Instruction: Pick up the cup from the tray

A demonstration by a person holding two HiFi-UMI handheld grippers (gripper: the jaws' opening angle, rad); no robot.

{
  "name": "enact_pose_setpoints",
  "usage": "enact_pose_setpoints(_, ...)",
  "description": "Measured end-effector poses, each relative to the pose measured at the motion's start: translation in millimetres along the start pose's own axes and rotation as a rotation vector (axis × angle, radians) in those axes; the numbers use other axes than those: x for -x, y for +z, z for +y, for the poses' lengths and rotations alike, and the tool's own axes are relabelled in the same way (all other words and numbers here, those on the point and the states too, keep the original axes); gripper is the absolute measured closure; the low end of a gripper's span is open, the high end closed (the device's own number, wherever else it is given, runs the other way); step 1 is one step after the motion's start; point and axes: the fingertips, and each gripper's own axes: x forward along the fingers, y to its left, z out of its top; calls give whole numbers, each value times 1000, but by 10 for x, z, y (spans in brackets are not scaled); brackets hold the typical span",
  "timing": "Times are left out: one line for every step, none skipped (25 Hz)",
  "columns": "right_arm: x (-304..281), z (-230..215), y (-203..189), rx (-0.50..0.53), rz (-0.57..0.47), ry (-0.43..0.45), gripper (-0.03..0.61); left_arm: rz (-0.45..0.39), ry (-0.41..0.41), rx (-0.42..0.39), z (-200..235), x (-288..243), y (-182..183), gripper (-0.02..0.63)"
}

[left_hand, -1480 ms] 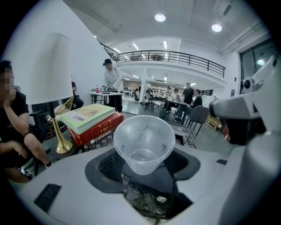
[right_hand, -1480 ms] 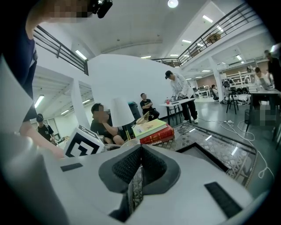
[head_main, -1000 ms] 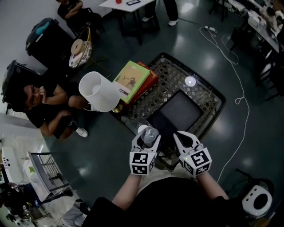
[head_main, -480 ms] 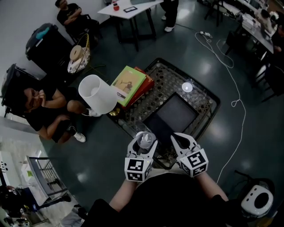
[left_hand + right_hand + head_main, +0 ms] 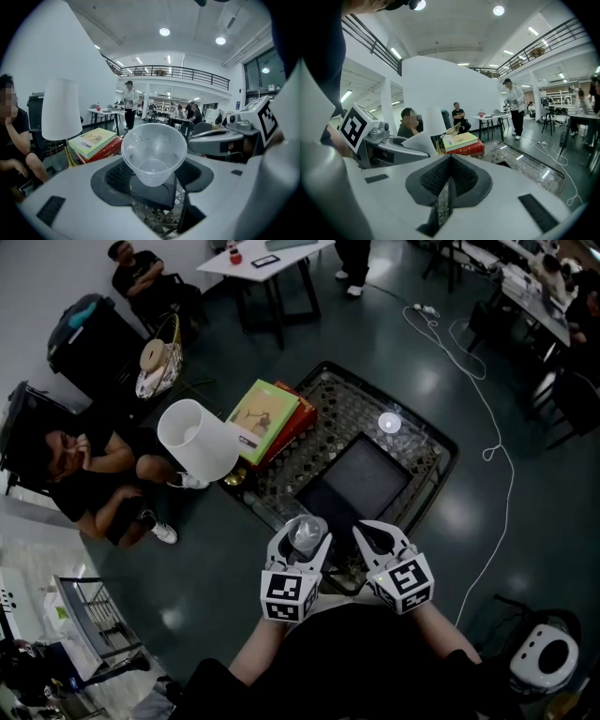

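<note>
A clear plastic cup [image 5: 307, 533] sits between the pads of my left gripper [image 5: 300, 542], which is shut on it and holds it in the air above the near edge of the table. In the left gripper view the cup [image 5: 153, 152] tilts its mouth toward the camera, and the dark tray [image 5: 157, 194] lies below it. The tray [image 5: 361, 479] is a flat black square on the patterned table top. My right gripper [image 5: 375, 542] hangs just right of the left one, shut and empty; in its own view the right gripper [image 5: 449, 176] has its pads together.
A white lamp shade [image 5: 195, 437] and a stack of books [image 5: 267, 418] stand on the table's left end. A small white round thing [image 5: 389, 422] rests at the far side. The table rim [image 5: 448, 451] is dark metal. A seated person [image 5: 84, 474] is at the left, and a cable [image 5: 492, 427] crosses the floor at the right.
The left gripper has risen a little with the cup in it. The right gripper has kept its place beside it.
</note>
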Motion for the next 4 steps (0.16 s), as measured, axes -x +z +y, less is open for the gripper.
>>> enact_pose_setpoints(0, -3, 0, 0, -1, 0, 565, 0, -1, -3, -4, -7, -1, 333)
enact_pose_setpoints(1, -7, 0, 1, -1, -1, 566, 1, -2, -8, -8, -12, -3, 333)
enact_pose_setpoints(3, -10, 2, 1, -1, -3, 566, 3, -3, -14, -12, -17, -6, 333)
enact_pose_setpoints(5, -13, 3, 2, -2, -4, 566, 5, -4, -21, -18, -21, -10, 333)
